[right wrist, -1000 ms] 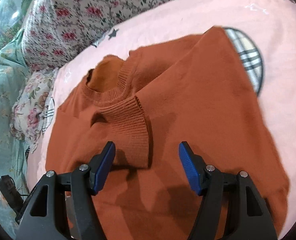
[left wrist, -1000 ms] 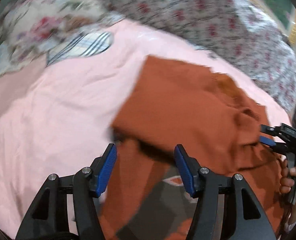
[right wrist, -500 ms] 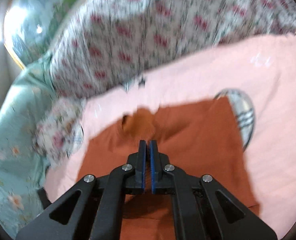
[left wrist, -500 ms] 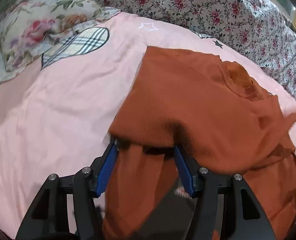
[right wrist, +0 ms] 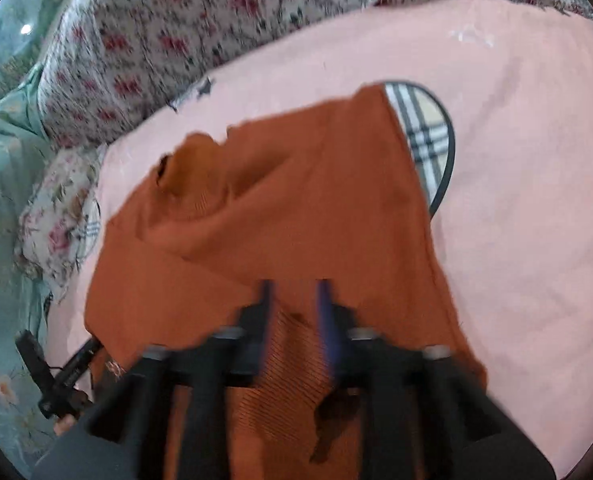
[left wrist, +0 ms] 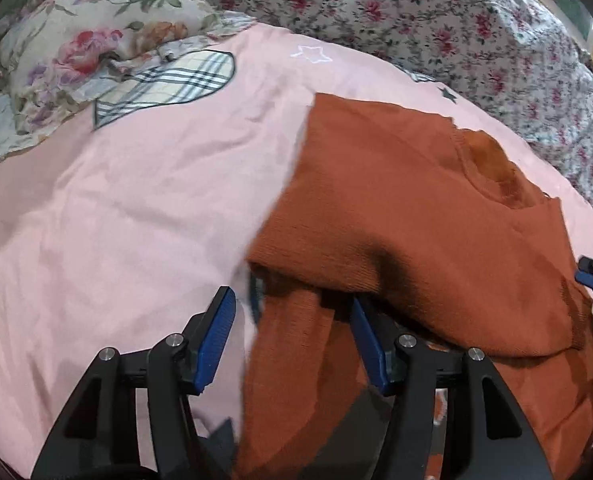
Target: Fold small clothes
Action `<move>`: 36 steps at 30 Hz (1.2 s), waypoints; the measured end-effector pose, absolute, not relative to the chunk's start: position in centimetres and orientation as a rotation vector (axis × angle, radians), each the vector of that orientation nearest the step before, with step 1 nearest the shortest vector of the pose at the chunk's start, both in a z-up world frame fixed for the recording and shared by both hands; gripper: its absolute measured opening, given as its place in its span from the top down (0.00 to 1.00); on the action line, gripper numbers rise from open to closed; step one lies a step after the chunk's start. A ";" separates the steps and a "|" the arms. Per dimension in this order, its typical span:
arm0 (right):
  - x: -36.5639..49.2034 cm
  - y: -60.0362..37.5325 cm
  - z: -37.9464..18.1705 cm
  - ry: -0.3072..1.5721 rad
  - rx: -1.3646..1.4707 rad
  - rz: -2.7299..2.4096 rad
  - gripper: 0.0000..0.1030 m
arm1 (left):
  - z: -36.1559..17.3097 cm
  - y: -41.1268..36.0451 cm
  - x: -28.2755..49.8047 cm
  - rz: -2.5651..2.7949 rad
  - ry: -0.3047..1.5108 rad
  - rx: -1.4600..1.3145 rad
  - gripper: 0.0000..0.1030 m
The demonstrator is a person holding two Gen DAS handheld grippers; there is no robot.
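- Left wrist view, far left: a floral ruffled pillow (left wrist: 76, 52) lies at the edge of the pink cotton bedsheet (left wrist: 116, 208), with a plaid heart-shaped patch (left wrist: 168, 84) sewn on the sheet just beside it.
- Lower middle: the left gripper (left wrist: 292, 320) has its blue pads apart, with a hanging fold of the rust-orange knitted sweater (left wrist: 416, 208) between them; neither pad visibly presses on it.
- Right half: the sweater lies on the sheet, neckline toward the flowered quilt (left wrist: 456, 20) behind it.
- Right edge: a blue tip of the right gripper (left wrist: 588, 280) shows at the sweater's side.
- Right wrist view, left edge: pale green flowered fabric (right wrist: 0, 200) and part of the left gripper (right wrist: 52, 376).
- Middle: the sweater (right wrist: 296, 208) partly covers a plaid patch (right wrist: 428, 140).
- Bottom middle: the right gripper (right wrist: 294, 304), blurred, is opening, a ribbed sweater edge between its pads.
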State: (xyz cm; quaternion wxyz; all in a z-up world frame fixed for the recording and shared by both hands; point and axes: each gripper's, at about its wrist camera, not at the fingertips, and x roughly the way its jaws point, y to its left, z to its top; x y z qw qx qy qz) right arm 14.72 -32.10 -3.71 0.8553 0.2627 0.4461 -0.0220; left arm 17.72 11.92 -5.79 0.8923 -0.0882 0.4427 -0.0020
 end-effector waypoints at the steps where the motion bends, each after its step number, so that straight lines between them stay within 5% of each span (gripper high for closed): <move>1: 14.7 -31.8 -3.9 0.948 0.530 -0.055 0.53 | -5.8 12.2 17.8 -0.004 0.918 -0.197 0.43; 7: 14.7 -29.6 -5.1 1.056 0.372 -0.069 0.57 | -6.1 11.9 17.8 0.010 0.915 -0.190 0.43; 8: 14.5 -29.0 -5.0 1.063 0.338 -0.061 0.64 | -6.1 11.8 17.8 0.012 0.917 -0.183 0.43; 9: 14.4 -28.7 -4.8 1.063 0.352 -0.023 0.92 | -6.1 11.7 17.9 0.012 0.919 -0.178 0.43; 18: 12.9 -32.1 4.9 0.755 0.372 -0.066 0.92 | -5.8 11.4 19.0 0.040 0.936 -0.128 0.45; 36: 16.4 -34.7 -4.3 0.989 0.444 -0.178 0.89 | -6.1 14.6 18.4 0.071 0.888 -0.424 0.48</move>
